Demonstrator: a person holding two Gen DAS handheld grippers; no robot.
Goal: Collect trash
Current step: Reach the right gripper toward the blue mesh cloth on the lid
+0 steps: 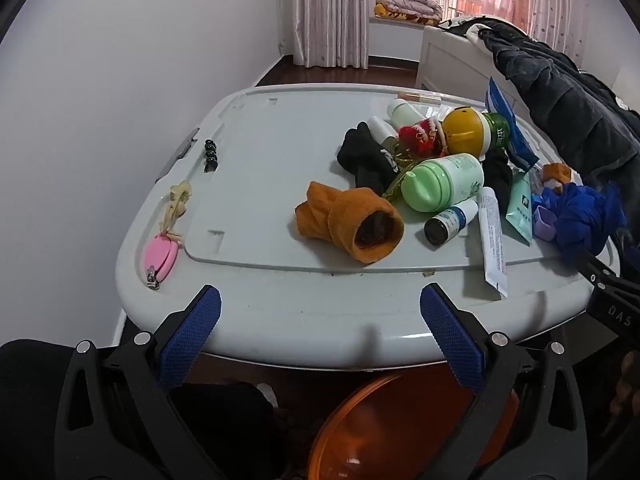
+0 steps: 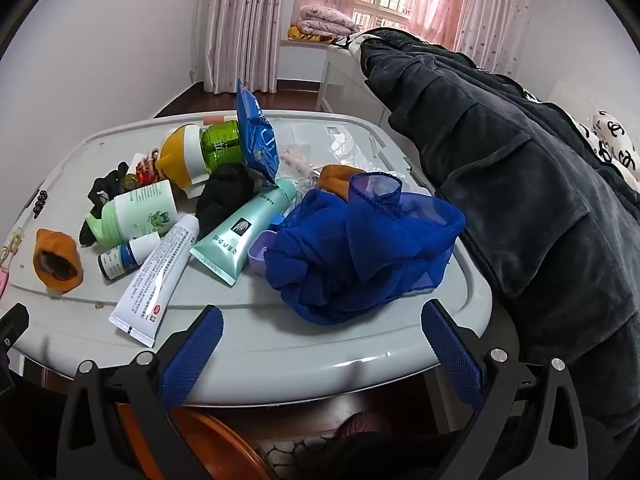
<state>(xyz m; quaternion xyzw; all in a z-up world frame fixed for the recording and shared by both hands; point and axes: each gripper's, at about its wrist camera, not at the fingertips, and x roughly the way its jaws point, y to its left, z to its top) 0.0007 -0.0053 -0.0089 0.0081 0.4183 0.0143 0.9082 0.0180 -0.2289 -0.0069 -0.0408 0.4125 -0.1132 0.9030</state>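
**Blue-padded tongs wide open over a cluttered table**

Grey plastic forms the table [image 1: 280, 320], and my left tongs [image 1: 320, 320] and right tongs [image 2: 322, 340] both hover at its near edge, spread wide and gripping nothing. Trash sits toward the middle and right: a white tube [image 2: 160, 276] nearest, a teal tube [image 2: 244, 232] beside it, a small dark bottle [image 1: 450, 222], a torn blue wrapper [image 2: 256, 136]. I'd take the white tube first, pinching across its flat tail. An orange bin [image 1: 400, 432], probably the target, shows below the edge. The blue scarf [image 2: 360, 248] crowds the teal tube, and the orange sock [image 1: 360, 224], nail clipper [image 1: 160, 256] and dark jacket [image 2: 520, 180] look like keepers.
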